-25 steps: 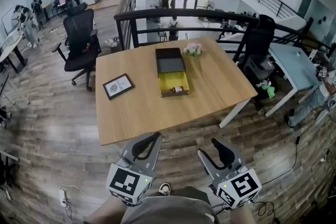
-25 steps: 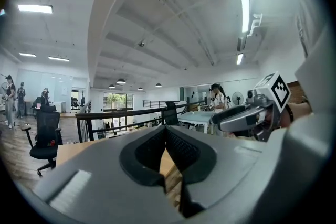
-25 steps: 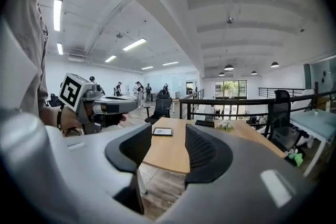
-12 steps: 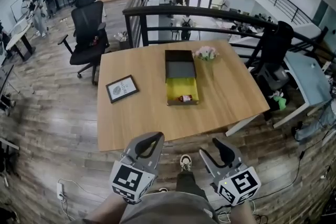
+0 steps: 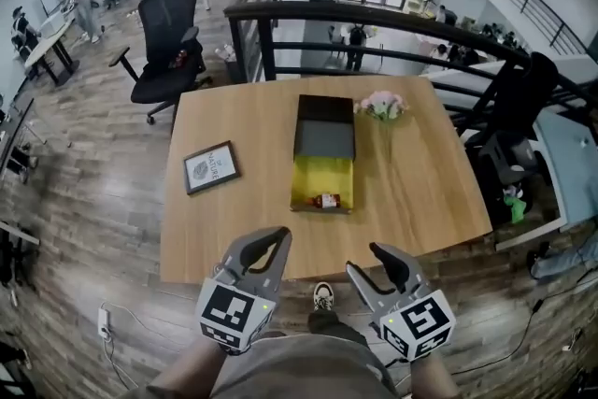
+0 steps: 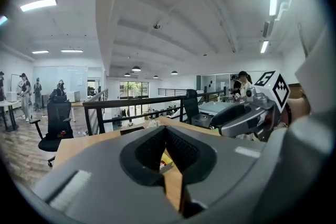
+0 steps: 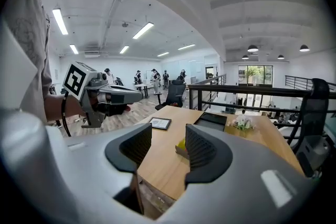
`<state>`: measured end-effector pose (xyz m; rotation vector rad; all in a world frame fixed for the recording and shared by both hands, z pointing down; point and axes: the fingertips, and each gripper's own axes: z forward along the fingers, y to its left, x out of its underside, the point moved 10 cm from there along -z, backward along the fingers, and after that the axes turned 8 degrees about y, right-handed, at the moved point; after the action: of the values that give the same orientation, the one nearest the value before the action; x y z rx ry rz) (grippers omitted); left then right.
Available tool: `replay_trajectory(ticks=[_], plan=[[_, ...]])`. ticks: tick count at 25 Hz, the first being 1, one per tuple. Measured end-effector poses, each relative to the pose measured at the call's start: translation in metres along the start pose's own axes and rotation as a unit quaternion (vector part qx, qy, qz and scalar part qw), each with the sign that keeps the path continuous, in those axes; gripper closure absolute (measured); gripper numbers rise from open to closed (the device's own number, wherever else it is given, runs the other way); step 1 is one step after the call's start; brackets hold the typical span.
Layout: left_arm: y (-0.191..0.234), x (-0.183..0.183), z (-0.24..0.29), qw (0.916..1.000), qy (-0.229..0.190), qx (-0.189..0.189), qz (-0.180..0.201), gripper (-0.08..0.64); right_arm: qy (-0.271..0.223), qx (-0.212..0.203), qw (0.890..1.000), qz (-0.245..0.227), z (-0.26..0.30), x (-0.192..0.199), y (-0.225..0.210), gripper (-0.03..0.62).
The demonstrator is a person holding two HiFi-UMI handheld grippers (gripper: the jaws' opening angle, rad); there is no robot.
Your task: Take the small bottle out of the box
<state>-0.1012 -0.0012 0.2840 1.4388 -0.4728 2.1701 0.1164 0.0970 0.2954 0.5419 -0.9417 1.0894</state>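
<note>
The small bottle (image 5: pixel 326 200) lies inside the box (image 5: pixel 322 173), on the yellow lining at its near end. Both grippers are held well short of the box. The right gripper (image 5: pixel 363 257) is spread wide and empty, while the left gripper (image 5: pixel 281 236) is closed tip to tip on nothing. The right one is probably best lowered over the box's near end and closed across the bottle's body, clear of the box's near wall.

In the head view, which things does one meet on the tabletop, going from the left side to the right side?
framed picture → open box with yellow lining → small bunch of flowers
</note>
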Motion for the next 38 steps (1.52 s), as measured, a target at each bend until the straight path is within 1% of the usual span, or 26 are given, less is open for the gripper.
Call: replay_trajectory(ticks=[3, 6, 9, 14, 18, 23, 27, 31, 33, 38], plan=[[0.005, -0.012, 0.033, 0.9999, 0.011, -0.01, -0.006, 0.56, 0.008, -0.023, 1.0, -0.015, 0.017, -0.012, -0.035, 0.408], [0.008, -0.023, 0.06, 0.999, 0.01, -0.023, -0.038, 0.56, 0.021, -0.046, 0.998, -0.028, 0.032, -0.017, -0.067, 0.408], [0.009, -0.03, 0.083, 0.9985, 0.013, -0.042, -0.031, 0.56, 0.028, -0.064, 0.997, -0.04, 0.045, -0.019, -0.094, 0.41], [0.013, -0.027, 0.106, 0.9968, 0.039, -0.061, -0.034, 0.56, 0.043, -0.095, 0.993, -0.059, 0.064, -0.022, -0.123, 0.408], [0.018, -0.023, 0.108, 0.9944, 0.056, -0.078, -0.044, 0.56, 0.06, -0.115, 0.989, -0.072, 0.079, -0.023, -0.134, 0.408], [0.02, -0.013, 0.104, 0.9926, 0.077, -0.083, -0.043, 0.56, 0.077, -0.147, 0.983, -0.075, 0.094, -0.024, -0.133, 0.408], [0.028, -0.008, 0.108, 0.9921, 0.084, -0.084, -0.041, 0.56, 0.097, -0.144, 0.981, -0.083, 0.112, -0.021, -0.139, 0.409], [0.035, 0.003, 0.114, 0.9912, 0.093, -0.076, -0.054, 0.56, 0.129, -0.147, 0.977, -0.087, 0.136, -0.013, -0.142, 0.409], [0.038, 0.01, 0.117, 0.9906, 0.099, -0.072, -0.062, 0.56, 0.145, -0.15, 0.974, -0.095, 0.151, -0.01, -0.142, 0.408], [0.049, 0.023, 0.125, 0.9888, 0.119, -0.065, -0.062, 0.56, 0.192, -0.15, 0.961, -0.127, 0.193, -0.004, -0.141, 0.408]])
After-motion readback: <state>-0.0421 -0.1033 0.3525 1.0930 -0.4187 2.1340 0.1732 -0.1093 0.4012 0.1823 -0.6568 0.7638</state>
